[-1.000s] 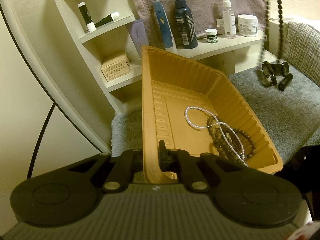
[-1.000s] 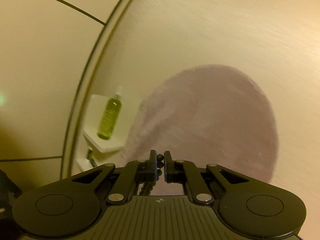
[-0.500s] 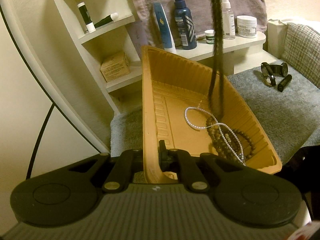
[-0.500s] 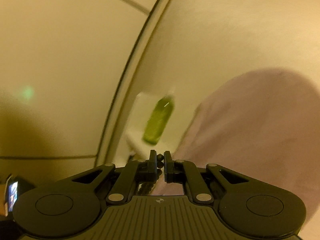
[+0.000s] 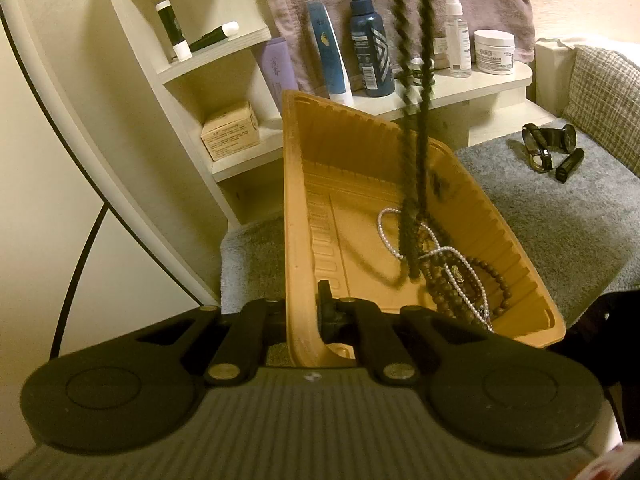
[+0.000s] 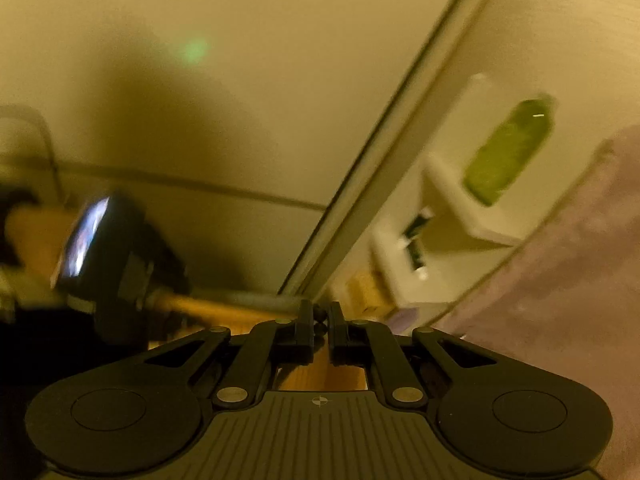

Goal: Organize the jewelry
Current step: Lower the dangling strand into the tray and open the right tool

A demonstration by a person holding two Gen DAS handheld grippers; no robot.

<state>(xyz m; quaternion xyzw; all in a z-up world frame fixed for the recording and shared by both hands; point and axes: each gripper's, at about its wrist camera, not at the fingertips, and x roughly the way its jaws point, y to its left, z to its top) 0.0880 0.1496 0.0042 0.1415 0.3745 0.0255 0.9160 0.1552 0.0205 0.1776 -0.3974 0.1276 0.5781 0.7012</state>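
my left claw [image 5: 303,312] pinches the orange tray [image 5: 296,208] wall; pearl strand [image 5: 386,236] and brown beads [image 5: 496,280] already inside. right claw [image 6: 319,318] pinches what seems the dark bead necklace [image 5: 416,184], dangling into the tray. watch [image 5: 550,140] left on the grey mat.

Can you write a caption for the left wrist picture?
Left gripper pinches the orange tray's wall while a dark bead string dangles into it.

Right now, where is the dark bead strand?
In the left wrist view the dark bead strand hangs from the top of frame into the orange tray, its lower end beside the pearl necklace.
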